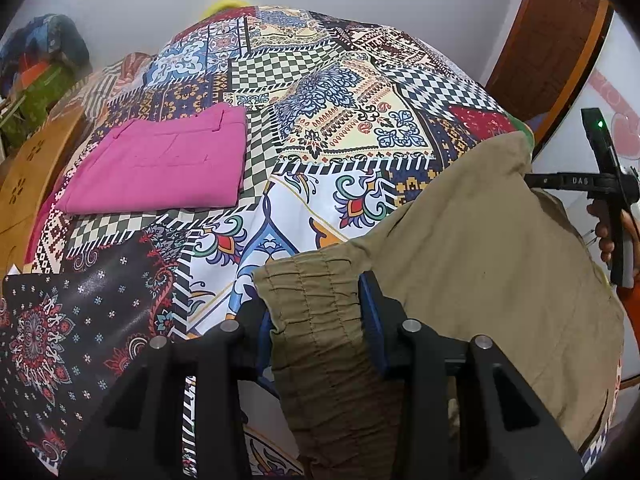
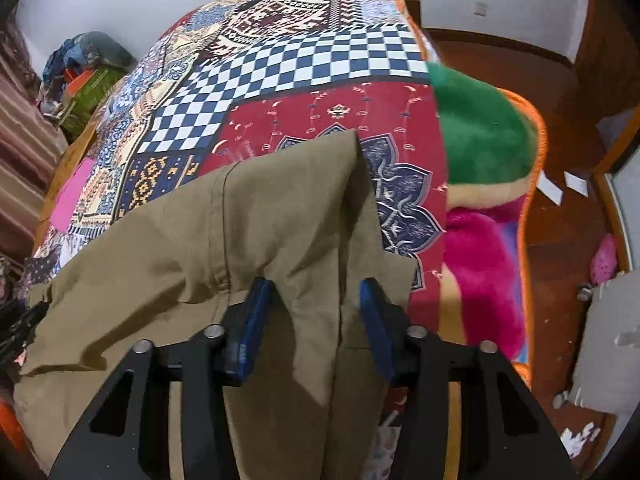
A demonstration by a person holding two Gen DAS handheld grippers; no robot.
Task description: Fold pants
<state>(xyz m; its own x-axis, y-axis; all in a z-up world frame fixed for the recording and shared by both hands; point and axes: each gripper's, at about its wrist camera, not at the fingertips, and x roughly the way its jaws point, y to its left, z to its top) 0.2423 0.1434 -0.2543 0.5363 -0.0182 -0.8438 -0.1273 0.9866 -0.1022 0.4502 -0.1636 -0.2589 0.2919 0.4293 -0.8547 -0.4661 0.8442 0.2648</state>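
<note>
Olive-khaki pants lie over the near part of a patchwork bedspread. My left gripper is shut on their gathered elastic waistband, which sits between the blue pads. My right gripper is shut on a bunched fold of the pants near the leg end, lifted a little off the bed. The right gripper's body also shows at the right edge of the left wrist view, held by a hand.
A folded pink garment lies on the bed's far left. A green, pink and orange fleece blanket hangs over the bed's right edge above a wooden floor. Piled bags and clothes sit by the far wall.
</note>
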